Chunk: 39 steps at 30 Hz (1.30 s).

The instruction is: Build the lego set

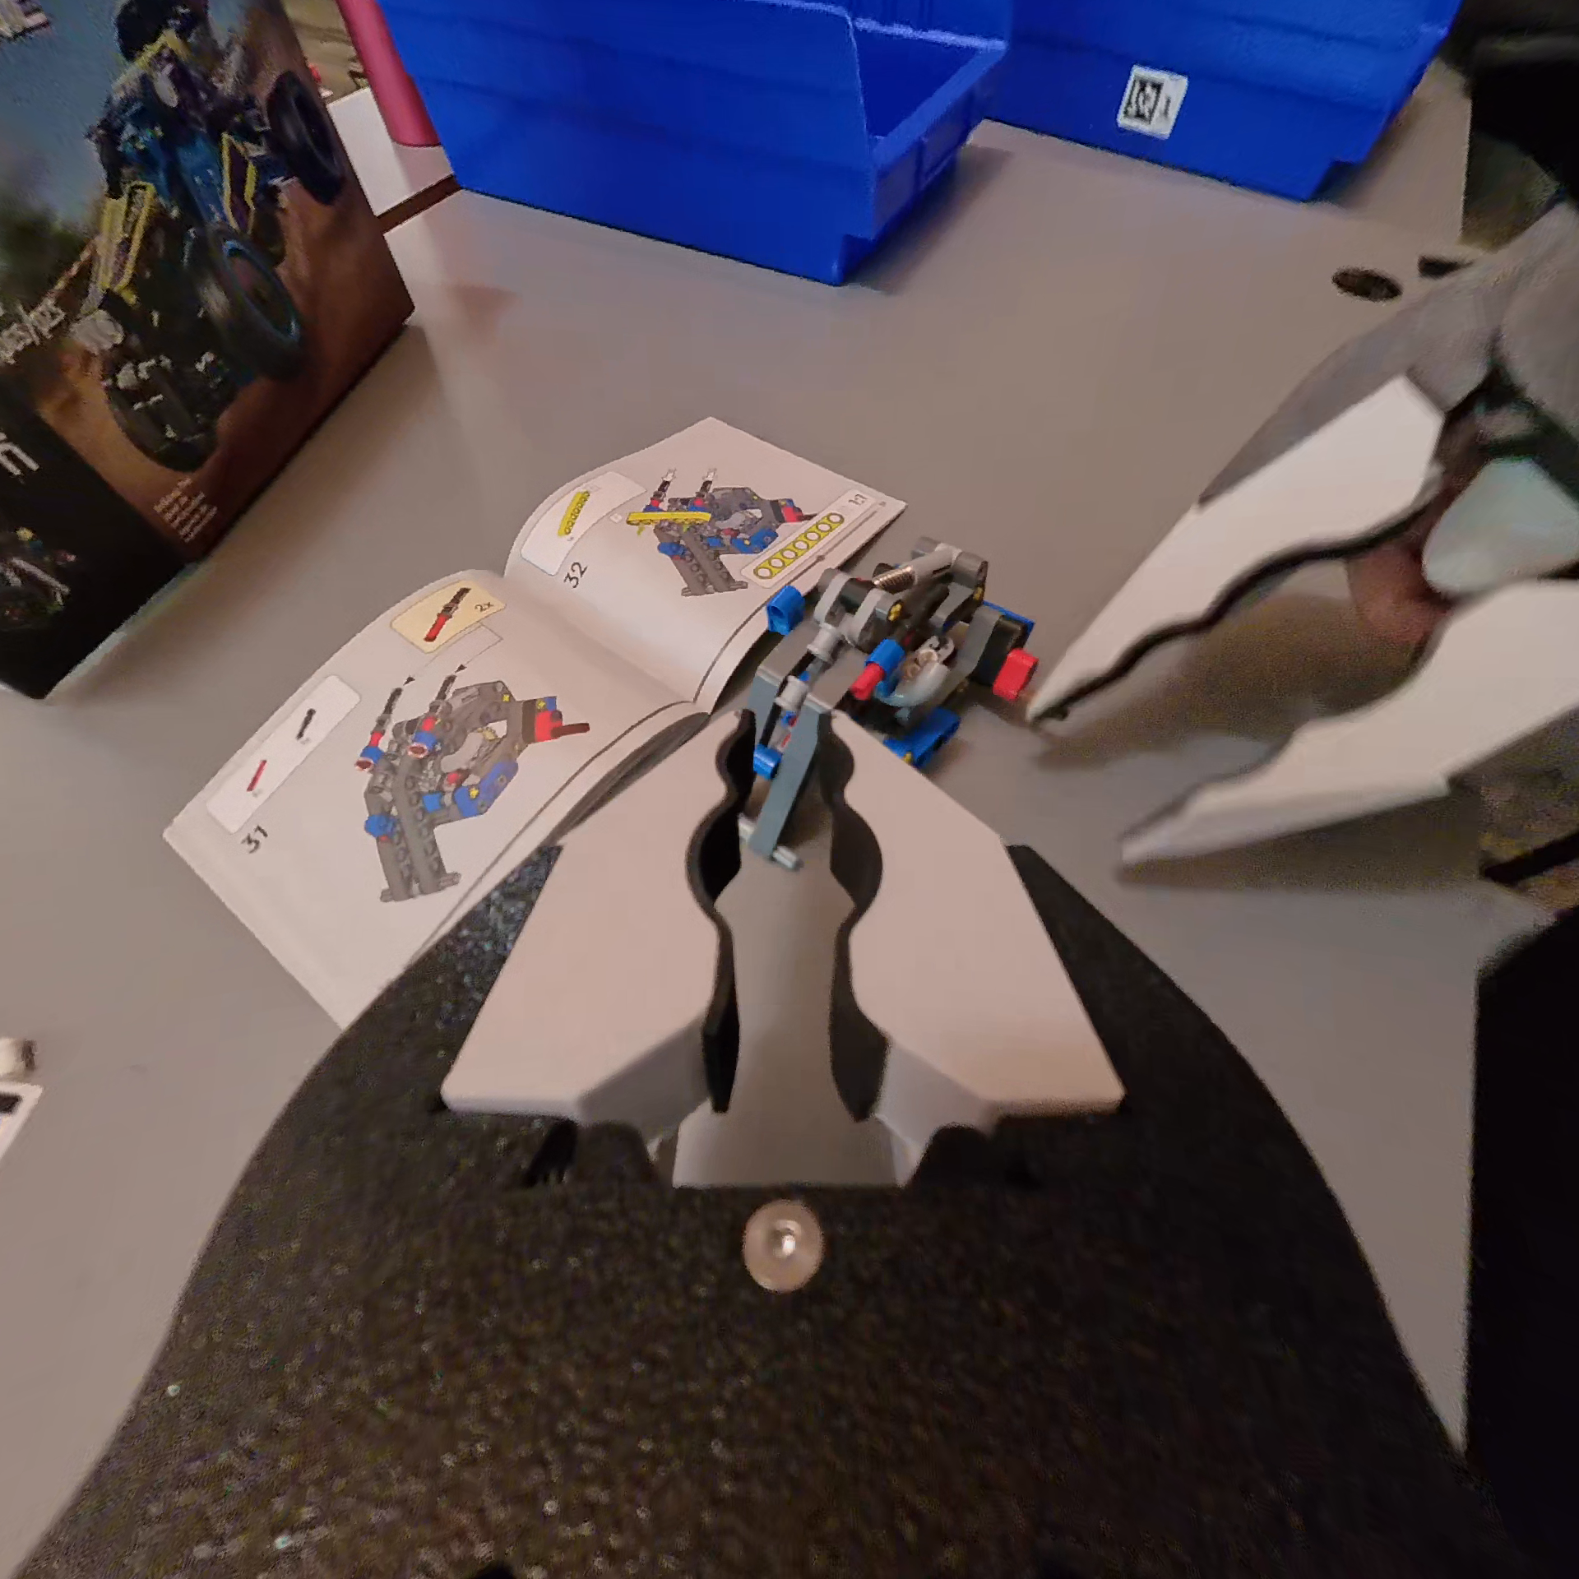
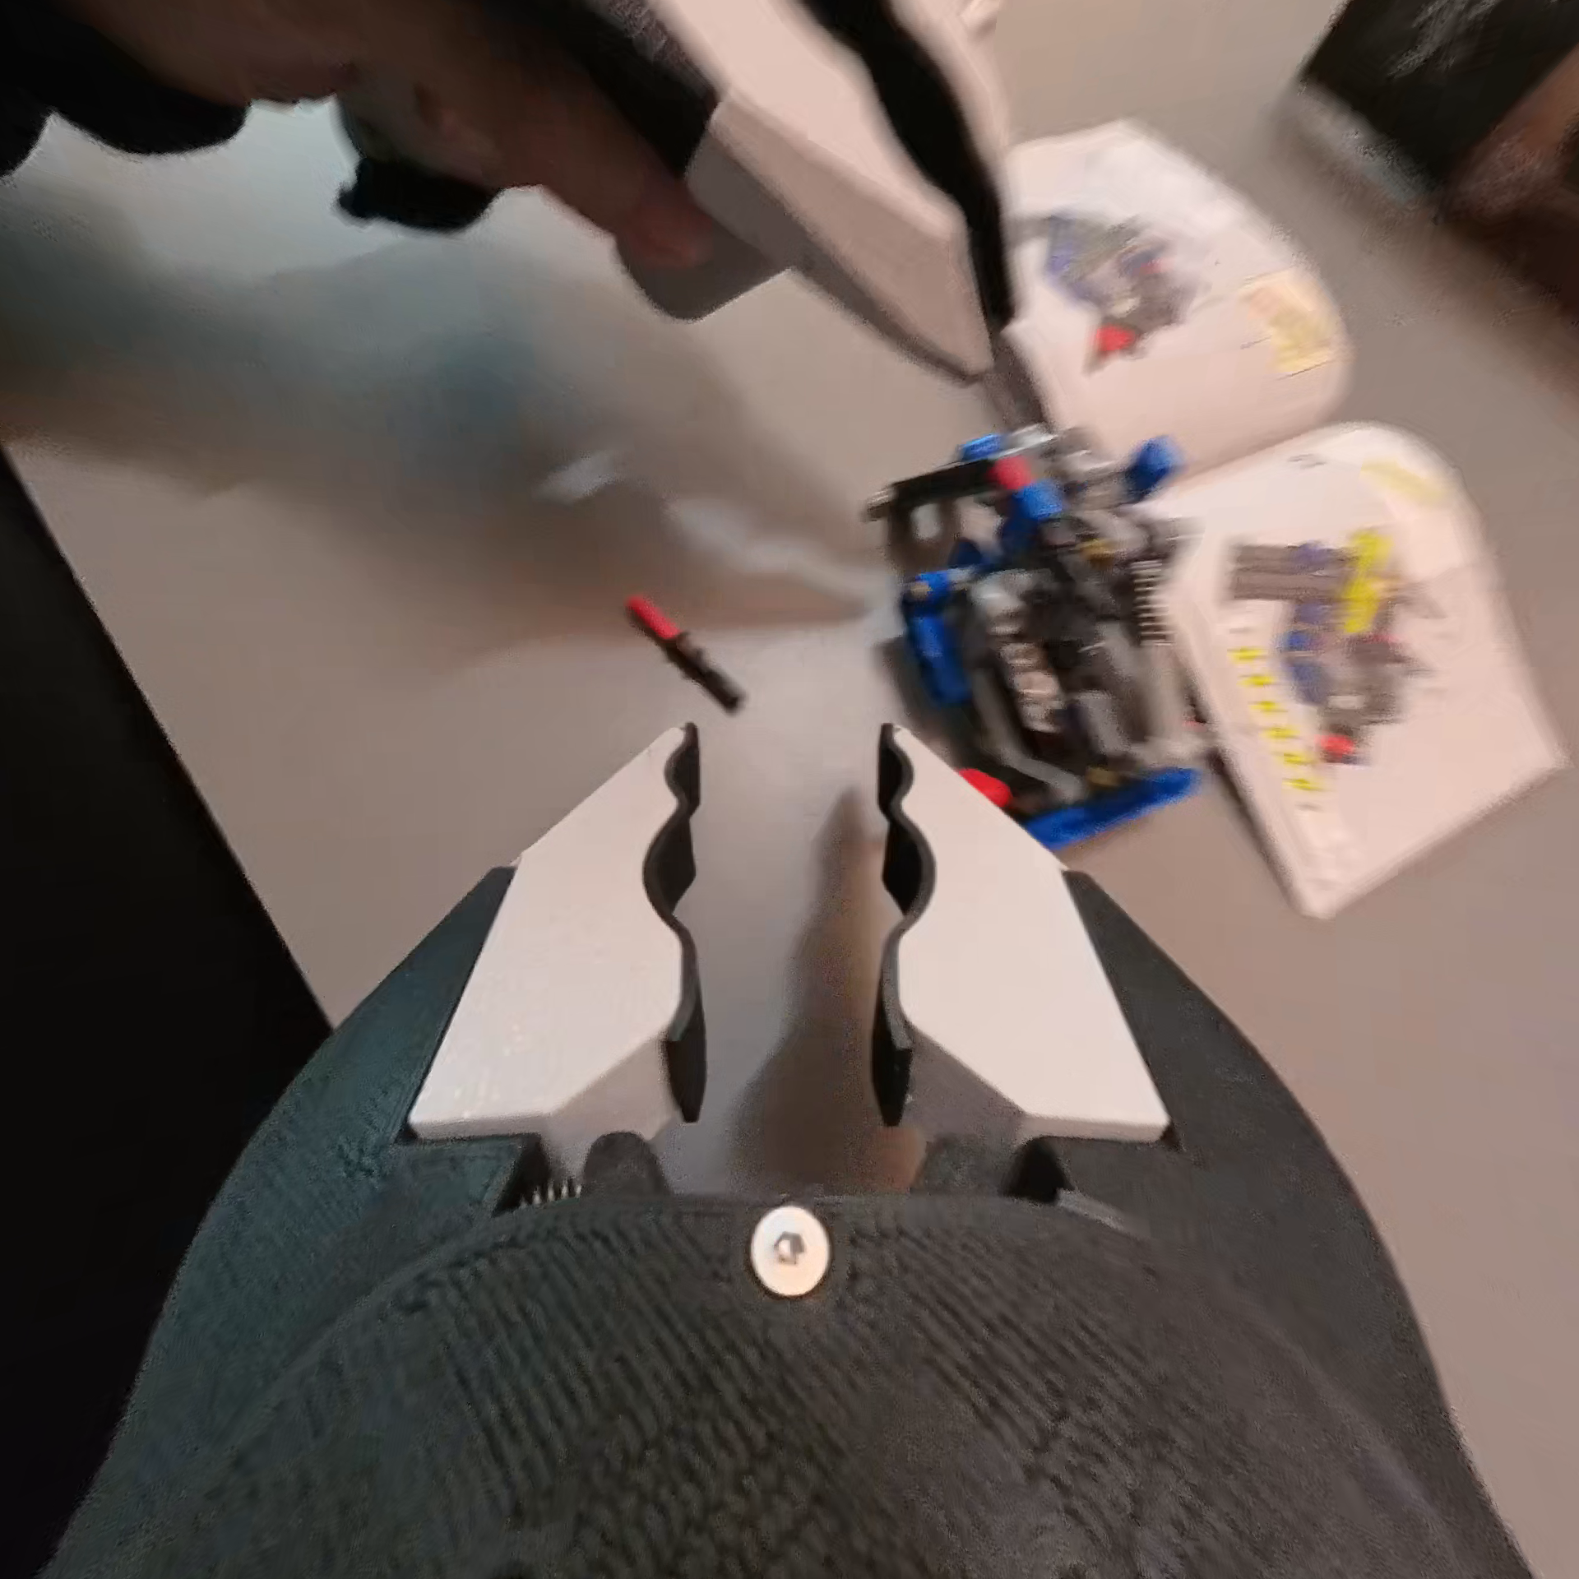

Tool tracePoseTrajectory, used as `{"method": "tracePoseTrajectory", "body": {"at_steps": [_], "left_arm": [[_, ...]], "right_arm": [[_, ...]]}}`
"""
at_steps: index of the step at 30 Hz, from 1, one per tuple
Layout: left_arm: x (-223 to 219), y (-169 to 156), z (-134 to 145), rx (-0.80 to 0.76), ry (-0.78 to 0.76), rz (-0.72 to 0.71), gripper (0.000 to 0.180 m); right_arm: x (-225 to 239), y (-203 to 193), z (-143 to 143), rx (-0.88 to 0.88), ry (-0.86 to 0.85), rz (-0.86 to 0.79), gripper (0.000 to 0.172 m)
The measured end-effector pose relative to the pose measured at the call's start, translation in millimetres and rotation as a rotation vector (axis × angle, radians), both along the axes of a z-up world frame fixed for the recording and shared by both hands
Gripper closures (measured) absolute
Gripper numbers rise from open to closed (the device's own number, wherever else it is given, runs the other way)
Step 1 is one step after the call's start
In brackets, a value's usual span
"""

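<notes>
My left gripper [image 1: 786,735] is shut on a grey beam [image 1: 790,795] that sticks out of a small grey, black and blue brick model [image 1: 914,649] on the grey table [image 1: 1068,359]. The model also shows in the right wrist view [image 2: 1051,649], with the left gripper [image 2: 854,214] above it. My right gripper [image 2: 788,735] is open and empty, just right of the model in the left wrist view [image 1: 1081,782]. A small red and black pin [image 2: 679,654] shows just ahead of its left fingertip, apart from both pads.
An open instruction booklet [image 1: 513,683] lies left of the model and also shows in the right wrist view [image 2: 1367,683]. A printed product box [image 1: 171,299] stands at the far left. Blue bins [image 1: 701,128] stand at the back. The table edge [image 2: 171,726] runs along the left. Left tips to right tips: about 9 centimeters.
</notes>
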<state>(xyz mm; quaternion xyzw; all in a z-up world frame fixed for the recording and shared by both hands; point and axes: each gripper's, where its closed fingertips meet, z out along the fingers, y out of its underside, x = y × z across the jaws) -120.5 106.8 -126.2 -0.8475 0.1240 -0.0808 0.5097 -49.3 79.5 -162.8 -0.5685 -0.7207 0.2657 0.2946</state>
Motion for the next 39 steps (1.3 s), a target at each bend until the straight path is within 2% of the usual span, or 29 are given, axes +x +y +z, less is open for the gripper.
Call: {"method": "tracePoseTrajectory", "body": {"at_steps": [3, 7, 9, 12, 15, 17, 19, 23, 29, 33, 34, 37, 39], "left_arm": [[7.9, -2.6, 3.4, 0.009, -0.085, 0.061, 0.162], [20.4, -1.3, -1.4, -0.004, -0.12, 0.111, 0.16], [24.1, 0.4, -4.2, -0.022, -0.128, 0.134, 0.16], [24.1, 2.7, -4.3, -0.032, -0.142, 0.176, 0.161], [22.4, 5.6, -4.4, -0.041, -0.167, 0.21, 0.161], [24.6, 7.7, -7.3, -0.059, -0.18, 0.215, 0.161], [25.7, 9.6, -9.1, -0.066, -0.174, 0.225, 0.16], [24.3, 11.7, -10.0, -0.067, -0.143, 0.252, 0.16], [22.1, 13.5, -14.4, -0.068, -0.081, 0.274, 0.156], [18.4, 16.4, -12.3, -0.041, -0.061, 0.292, 0.16], [18.2, 17.0, -11.7, -0.037, -0.065, 0.292, 0.16], [16.4, 19.8, -9.6, -0.012, -0.035, 0.292, 0.161], [16.5, 21.9, -8.8, -0.001, -0.023, 0.29, 0.161]], "right_arm": [[2.5, 46.3, 41.3, 0.124, 0.189, -0.099, 0.144], [-6.9, 71.2, 50.4, 0.206, 0.279, -0.008, 0.147], [-12.8, 55.8, 49.3, 0.193, 0.296, 0.134, 0.151], [-20.4, 54.0, 49.1, 0.23, 0.315, 0.202, 0.153], [-22.9, 67.1, 41.4, 0.252, 0.29, 0.23, 0.139], [-24.6, 67.5, 32.7, 0.146, 0.269, 0.265, 0.126], [-29.0, 60.5, 31.1, 0.016, 0.283, 0.309, 0.126], [-40.8, 69.8, 27.3, 0.012, 0.288, 0.259, 0.125], [-40.9, 67.4, 19.8, -0.036, 0.255, 0.232, 0.152], [-37.3, 66.0, 21.5, -0.018, 0.235, 0.231, 0.154], [-36.3, 66.2, 25.1, 0.006, 0.241, 0.238, 0.149], [-35.0, 59.5, 39.1, 0.061, 0.274, 0.296, 0.161], [-35.2, 57.5, 39.5, 0.125, 0.26, 0.322, 0.161]]}}
